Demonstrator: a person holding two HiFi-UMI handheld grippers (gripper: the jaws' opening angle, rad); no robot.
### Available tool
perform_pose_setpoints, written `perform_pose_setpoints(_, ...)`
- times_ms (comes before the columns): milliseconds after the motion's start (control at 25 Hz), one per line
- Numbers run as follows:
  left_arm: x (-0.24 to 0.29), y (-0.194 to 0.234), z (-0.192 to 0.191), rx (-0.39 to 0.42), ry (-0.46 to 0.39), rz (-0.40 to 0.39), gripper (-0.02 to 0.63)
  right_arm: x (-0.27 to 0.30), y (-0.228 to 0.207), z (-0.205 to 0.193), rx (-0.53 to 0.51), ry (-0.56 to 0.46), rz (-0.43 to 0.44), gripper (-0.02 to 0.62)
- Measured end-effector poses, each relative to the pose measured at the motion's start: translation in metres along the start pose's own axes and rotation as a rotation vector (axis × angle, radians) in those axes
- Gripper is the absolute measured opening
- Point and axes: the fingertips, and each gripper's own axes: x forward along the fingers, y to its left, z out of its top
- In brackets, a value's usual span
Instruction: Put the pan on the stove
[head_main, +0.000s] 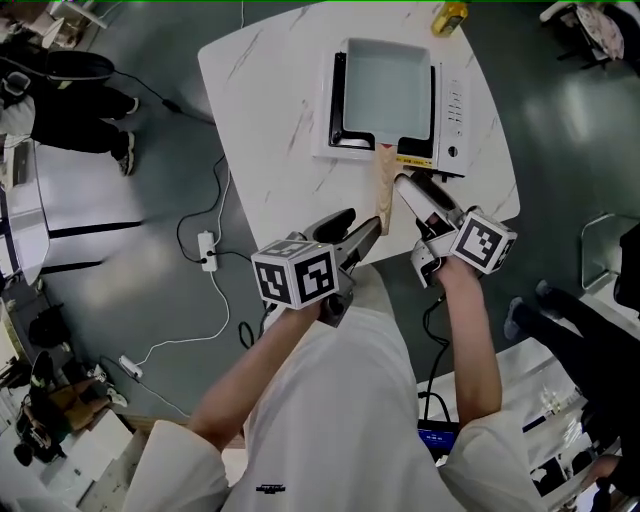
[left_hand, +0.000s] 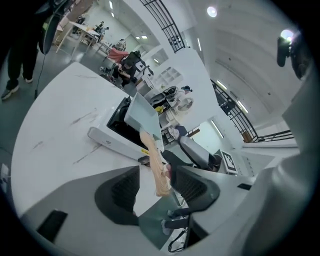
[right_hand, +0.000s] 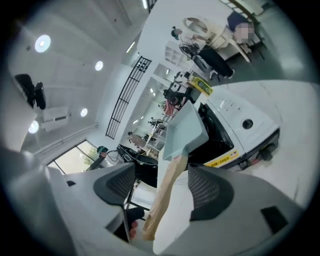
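Two grippers, jaws apart, flank the wooden handle (head_main: 384, 190) of a pan (head_main: 385, 92) on the stove (head_main: 452, 110).
Head view: the pale-blue square pan lies over the stove's black top at upper centre of the white counter (head_main: 270, 120), handle pointing down-frame; left gripper (head_main: 352, 228) just left of the handle's end, right gripper (head_main: 415, 192) just right of it; left gripper view: jaws spread wide, the handle's end (left_hand: 156, 167) between them at centre, hard by the right-hand jaw, nothing clamped; right gripper view: jaws likewise spread, the handle (right_hand: 162, 200) running up between them to the pan (right_hand: 185, 132), ungripped.
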Motion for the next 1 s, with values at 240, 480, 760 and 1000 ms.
perform_pose_setpoints(240, -0.048, -0.022, 0.031, 0.257, -0.161, 0.057, 0.126, -0.035, 0.044, 0.009, -0.330, -0.086, -0.111, 0.240)
perform_pose_setpoints(480, -0.105, -0.061, 0.063, 0.524, -0.340, 0.123, 0.061, -0.073, 0.099, 0.017, -0.663, -0.173, -0.212, 0.138)
perform_pose_setpoints(760, -0.153, -0.080, 0.088, 0.623, -0.483, 0.188, 0.002, -0.092, 0.158, 0.014, -0.806, -0.233, -0.198, 0.005)
perform_pose_setpoints(1000, -0.175, -0.089, 0.093, 0.637, -0.526, 0.172, 0.002, -0.089, 0.181, 0.001, -0.876, -0.246, -0.174, 0.005)
